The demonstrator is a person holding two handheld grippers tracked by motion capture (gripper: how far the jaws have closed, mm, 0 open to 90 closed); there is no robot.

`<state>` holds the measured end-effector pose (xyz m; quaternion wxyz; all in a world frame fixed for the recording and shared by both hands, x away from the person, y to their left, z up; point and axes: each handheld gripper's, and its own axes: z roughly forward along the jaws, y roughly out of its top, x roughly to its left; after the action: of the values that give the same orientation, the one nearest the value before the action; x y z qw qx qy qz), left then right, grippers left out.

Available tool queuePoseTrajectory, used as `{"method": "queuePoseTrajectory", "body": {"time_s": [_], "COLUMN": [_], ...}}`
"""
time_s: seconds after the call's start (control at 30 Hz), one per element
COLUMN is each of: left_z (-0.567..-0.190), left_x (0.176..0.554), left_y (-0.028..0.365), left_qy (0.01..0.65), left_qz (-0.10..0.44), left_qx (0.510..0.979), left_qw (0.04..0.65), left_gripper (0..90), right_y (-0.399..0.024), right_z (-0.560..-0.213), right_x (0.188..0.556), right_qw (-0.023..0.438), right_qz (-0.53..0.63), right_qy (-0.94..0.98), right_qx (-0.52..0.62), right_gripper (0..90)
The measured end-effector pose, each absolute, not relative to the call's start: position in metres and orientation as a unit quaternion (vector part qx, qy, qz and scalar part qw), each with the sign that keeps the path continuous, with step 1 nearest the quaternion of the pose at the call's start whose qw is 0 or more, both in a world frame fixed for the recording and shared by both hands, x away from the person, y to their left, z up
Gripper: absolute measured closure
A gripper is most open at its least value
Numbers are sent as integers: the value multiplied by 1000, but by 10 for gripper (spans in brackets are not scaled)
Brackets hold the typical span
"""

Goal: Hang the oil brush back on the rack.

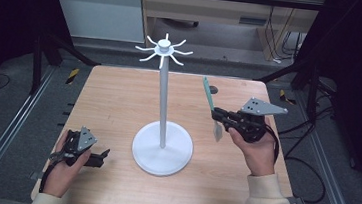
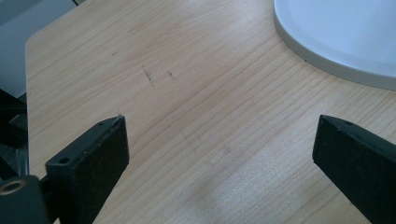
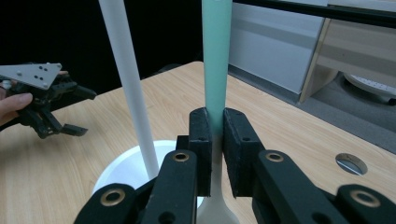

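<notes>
Nearest the person, at the counter's (image 1: 119, 96) front left corner, the left gripper (image 1: 94, 157) rests low with its jaws wide apart and nothing between them; the left gripper view shows bare wood and the rim of the stand's round base (image 2: 336, 42) just beyond. It looks idle, so little risk there.

Toward the right edge, the right gripper (image 1: 216, 114) has its jaws clamped on a utensil (image 1: 208, 98) with a pale green handle and whitish head, held in the air with the handle tilting up and back, head downward. The grip sits low on the narrow stem, so the long handle could pivot or slip under any knock.

Farther in, at the counter's middle, stands the white hook stand (image 1: 163, 100). Its thin pole and high hooks look easy to bump; a push up there could rock the stand.
</notes>
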<state>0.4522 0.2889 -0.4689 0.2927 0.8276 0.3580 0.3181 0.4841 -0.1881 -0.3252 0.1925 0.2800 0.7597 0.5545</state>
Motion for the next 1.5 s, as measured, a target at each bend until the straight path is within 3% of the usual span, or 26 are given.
{"method": "queuePoseTrajectory", "body": {"time_s": [0.8,1.5], "left_z": [-470,-470], "left_x": [452,452], "left_y": [287,286], "left_qy": [356,355], "left_qz": [315,312], "left_qx": [830,832], "left_qw": [292,292], "left_gripper": [32,31], "right_y": [-161,-150], "right_z": [-282,-267], "right_x": [448,433], "right_qw": [219,237], "right_qz": [596,603], "right_qy": [735,722], "right_qx": [239,243], "right_gripper": [821,821]}}
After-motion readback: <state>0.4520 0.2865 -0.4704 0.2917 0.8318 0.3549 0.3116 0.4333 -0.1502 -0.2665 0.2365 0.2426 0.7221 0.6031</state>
